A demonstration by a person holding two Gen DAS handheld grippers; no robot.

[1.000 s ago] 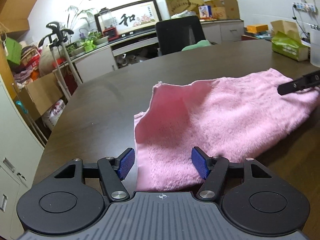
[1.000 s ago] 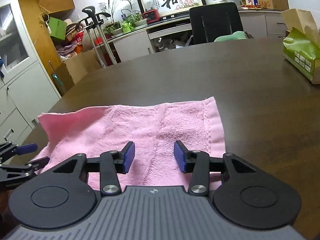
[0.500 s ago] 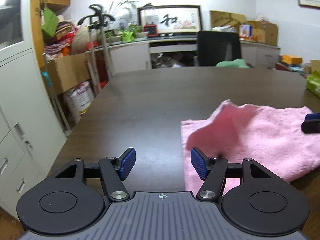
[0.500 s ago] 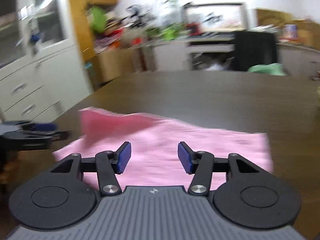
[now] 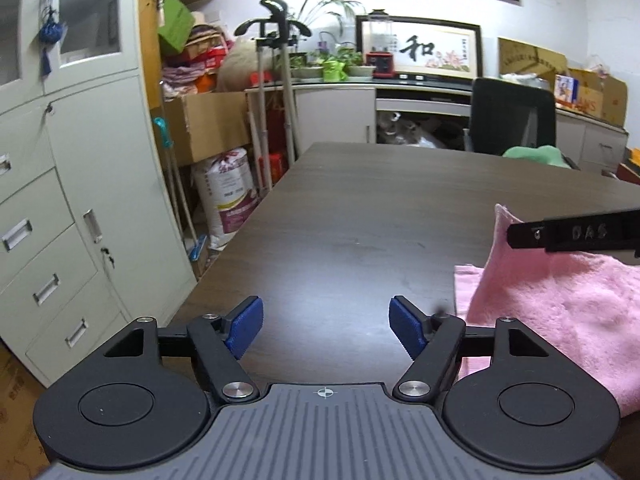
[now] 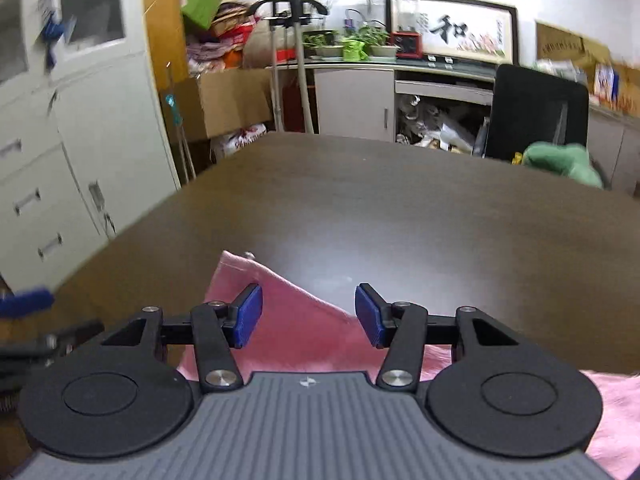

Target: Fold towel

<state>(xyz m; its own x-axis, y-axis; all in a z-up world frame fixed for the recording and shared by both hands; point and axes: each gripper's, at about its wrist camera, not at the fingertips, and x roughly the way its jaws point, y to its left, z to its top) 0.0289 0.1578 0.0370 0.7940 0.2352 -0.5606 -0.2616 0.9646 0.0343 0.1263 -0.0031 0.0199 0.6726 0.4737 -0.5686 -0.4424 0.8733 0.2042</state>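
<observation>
The left hand-held gripper [image 5: 326,326] hangs over the bare dark counter [image 5: 360,220] with its 2 blue pads [image 5: 406,330] wide apart. Its jaws have just been opening further, and nothing is between them; it is released. The pink towel [image 5: 560,312] lies on the counter to the right of this gripper, not touching its pads. 1 corner of the towel stands up in a point, and just in front of that point a black finger of the other gripper crosses from the right edge of the left wrist view.

In the right wrist view, the right hand-held gripper [image 6: 308,316] is over the towel [image 6: 304,332]. Its jaws have been opening a little and now stand parted, with the raised corner of the towel seen between the pads [image 6: 370,316]. The cloth does not seem pressed by either pad, so I read this gripper as released too. The rest of the towel spreads low and to the right under the gripper body.

Behind the counter stand a black office chair [image 5: 514,116] and grey cabinets [image 5: 60,200].
</observation>
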